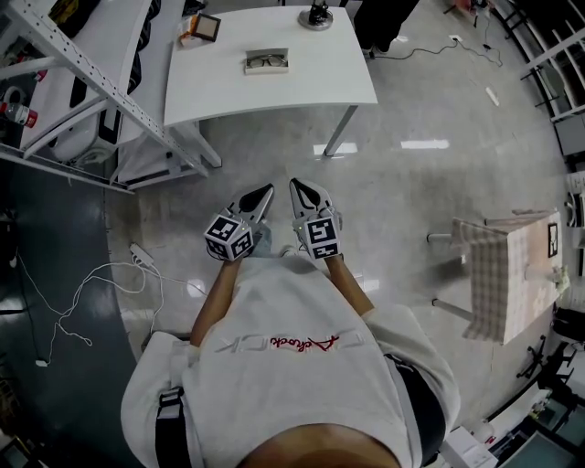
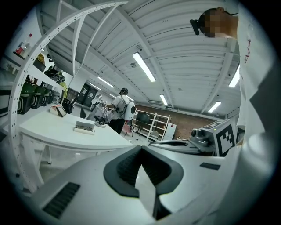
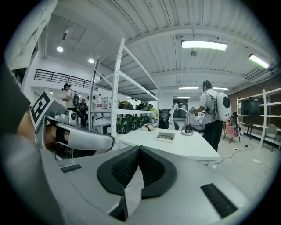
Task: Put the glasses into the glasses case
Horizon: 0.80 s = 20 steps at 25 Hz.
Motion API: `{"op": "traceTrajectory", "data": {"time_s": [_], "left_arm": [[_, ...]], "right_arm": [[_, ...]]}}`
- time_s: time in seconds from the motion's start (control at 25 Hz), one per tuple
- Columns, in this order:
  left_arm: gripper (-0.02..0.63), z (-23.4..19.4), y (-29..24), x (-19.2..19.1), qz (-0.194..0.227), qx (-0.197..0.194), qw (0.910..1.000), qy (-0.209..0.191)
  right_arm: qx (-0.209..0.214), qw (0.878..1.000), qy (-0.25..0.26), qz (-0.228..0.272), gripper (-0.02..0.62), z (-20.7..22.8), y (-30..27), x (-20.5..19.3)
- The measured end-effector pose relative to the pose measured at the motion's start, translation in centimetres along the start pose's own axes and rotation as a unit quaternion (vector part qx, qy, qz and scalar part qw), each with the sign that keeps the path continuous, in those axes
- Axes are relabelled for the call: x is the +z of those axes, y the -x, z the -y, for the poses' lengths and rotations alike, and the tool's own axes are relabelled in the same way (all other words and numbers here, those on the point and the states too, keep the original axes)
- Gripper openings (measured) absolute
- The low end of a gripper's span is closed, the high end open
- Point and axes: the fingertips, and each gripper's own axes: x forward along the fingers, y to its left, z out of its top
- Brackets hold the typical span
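Observation:
The glasses [image 1: 266, 60] lie on a pale, flat glasses case [image 1: 266, 68] near the middle of a white table [image 1: 302, 82], far ahead of me. Whether they rest in or on the case I cannot tell. The case shows small in the left gripper view [image 2: 84, 127] and the right gripper view [image 3: 165, 136]. My left gripper [image 1: 266, 191] and right gripper [image 1: 296, 186] are side by side close to my chest, over the floor and well short of the table. Both are shut and hold nothing. The jaws meet in each gripper's own view, left gripper [image 2: 141, 150], right gripper [image 3: 138, 149].
On the table stand a small framed object [image 1: 207, 27] and a black item on a round base [image 1: 315, 15]. Metal shelving [image 1: 82, 87] runs along the left. A power strip and cable [image 1: 140, 255] lie on the floor. A checked-cloth table [image 1: 507, 274] stands right. Another person [image 3: 214, 115] stands by the table.

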Motion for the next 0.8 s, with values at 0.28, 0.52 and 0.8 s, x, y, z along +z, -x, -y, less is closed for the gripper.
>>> {"op": "traceTrajectory", "data": {"time_s": [0.28,0.52,0.8], "left_arm": [[0.025,0.9,0.4,-0.6,0.005,0.002,0.9999,-0.012],[0.025,1.7,0.0,-0.2,0.013,-0.004,0.9997,-0.018],[0.025,2.0,0.3,-0.3,0.017,-0.003,0.9996,-0.021]], "right_arm": [[-0.002,1.000,0.009,0.014,0.017,0.0,1.1,0.2],[-0.005,1.000,0.016,0.019,0.017,0.5,1.6,0.6],[-0.006,1.000,0.018,0.020,0.017,0.3,2.0,0.4]]}}
